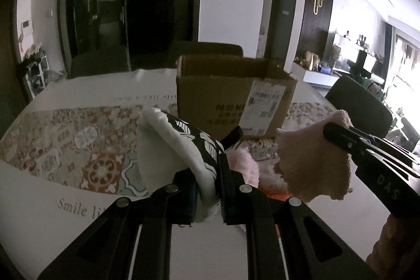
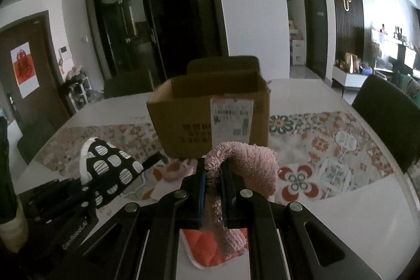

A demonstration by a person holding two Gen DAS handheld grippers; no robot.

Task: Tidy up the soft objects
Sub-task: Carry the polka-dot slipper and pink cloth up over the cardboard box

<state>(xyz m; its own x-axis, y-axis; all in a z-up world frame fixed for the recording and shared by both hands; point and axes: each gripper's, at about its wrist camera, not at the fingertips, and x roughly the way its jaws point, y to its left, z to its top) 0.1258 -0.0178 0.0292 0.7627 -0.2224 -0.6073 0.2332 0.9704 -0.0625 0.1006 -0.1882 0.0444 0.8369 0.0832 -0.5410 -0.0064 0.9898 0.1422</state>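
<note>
Left tongs (image 1: 207,185) clamped on black-and-white mitt (image 1: 183,146), held by its cuff so the long axis rises up-left, clear of the surface (image 1: 39,201) | right tongs (image 2: 212,190) clamped on pink cloth (image 2: 244,167), draped over one finger, hanging | open cardboard box (image 2: 210,117) just ahead of both, likely the goal.

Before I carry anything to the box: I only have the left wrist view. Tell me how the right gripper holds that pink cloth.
Observer: The right gripper is shut on a fold of the pink cloth; the rest arches over its right finger.
Operator: Report what lies under it.
Observer: An orange quilted pad with a white edge, flat on the table.
</note>
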